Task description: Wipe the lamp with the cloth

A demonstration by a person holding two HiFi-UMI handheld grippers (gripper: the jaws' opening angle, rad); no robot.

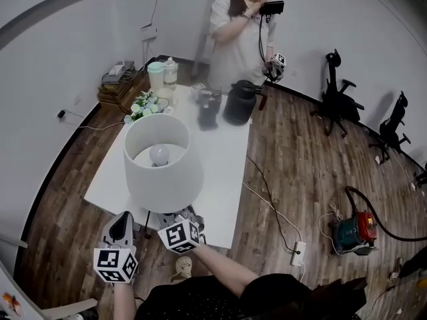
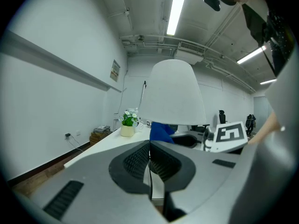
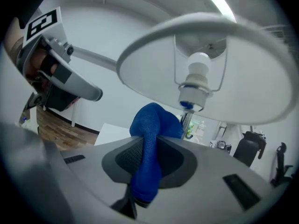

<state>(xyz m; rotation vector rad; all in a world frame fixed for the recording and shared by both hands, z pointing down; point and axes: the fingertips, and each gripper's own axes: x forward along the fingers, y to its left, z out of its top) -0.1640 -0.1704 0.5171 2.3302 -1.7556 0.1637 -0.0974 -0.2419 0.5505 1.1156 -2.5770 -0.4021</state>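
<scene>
A lamp with a white drum shade (image 1: 163, 162) stands at the near end of the white table (image 1: 220, 185); its bulb (image 1: 159, 154) shows through the open top. My right gripper (image 1: 192, 215) sits low under the shade's near edge, shut on a blue cloth (image 3: 150, 139). In the right gripper view the cloth bunches up toward the lamp socket (image 3: 194, 85) beneath the shade (image 3: 140, 69). My left gripper (image 1: 123, 222) hovers beside the shade's near left with its jaws shut on nothing. The left gripper view shows the shade (image 2: 173, 94) and a piece of the cloth (image 2: 161, 132) ahead.
A person (image 1: 240, 32) stands at the table's far end. A black jug (image 1: 239, 102), a flower pot (image 1: 143, 107) and bottles (image 1: 161, 72) sit on the far half. A power strip (image 1: 297, 249), cables, a red machine (image 1: 352, 232) and chairs (image 1: 337, 95) occupy the floor at right.
</scene>
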